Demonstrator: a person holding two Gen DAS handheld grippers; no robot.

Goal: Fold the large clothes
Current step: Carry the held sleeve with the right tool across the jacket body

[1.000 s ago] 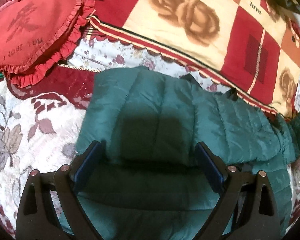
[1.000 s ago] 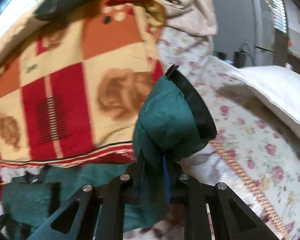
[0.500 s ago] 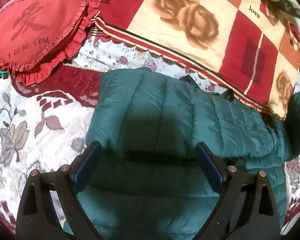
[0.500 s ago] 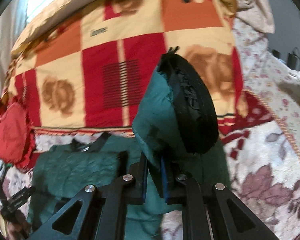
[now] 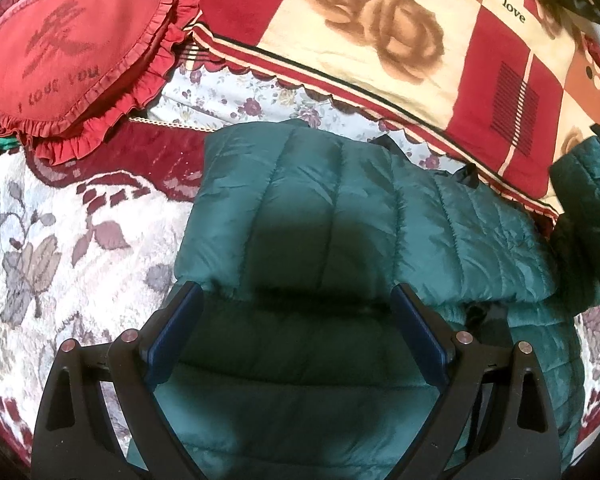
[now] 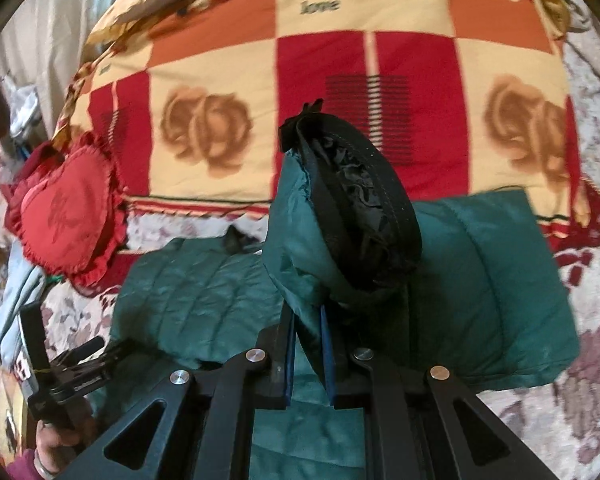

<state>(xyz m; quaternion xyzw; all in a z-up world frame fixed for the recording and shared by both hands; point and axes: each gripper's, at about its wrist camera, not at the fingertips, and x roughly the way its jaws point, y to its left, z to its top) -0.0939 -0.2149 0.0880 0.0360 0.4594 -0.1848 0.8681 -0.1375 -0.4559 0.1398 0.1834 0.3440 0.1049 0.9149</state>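
Right wrist view: the right gripper (image 6: pixel 306 354), jaws clamped on a sleeve cuff (image 6: pixel 356 208) of the green puffer jacket (image 5: pixel 340 216) spread on the bed (image 5: pixel 60 248), should lay it flat across the body while the left gripper (image 5: pixel 296 332), jaws apart, hovers over the folded panel.

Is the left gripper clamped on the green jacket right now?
No, the left gripper hangs over the green jacket with its jaws spread wide and nothing between them.

Jacket (image 5: pixel 320 208) hem below frame edge
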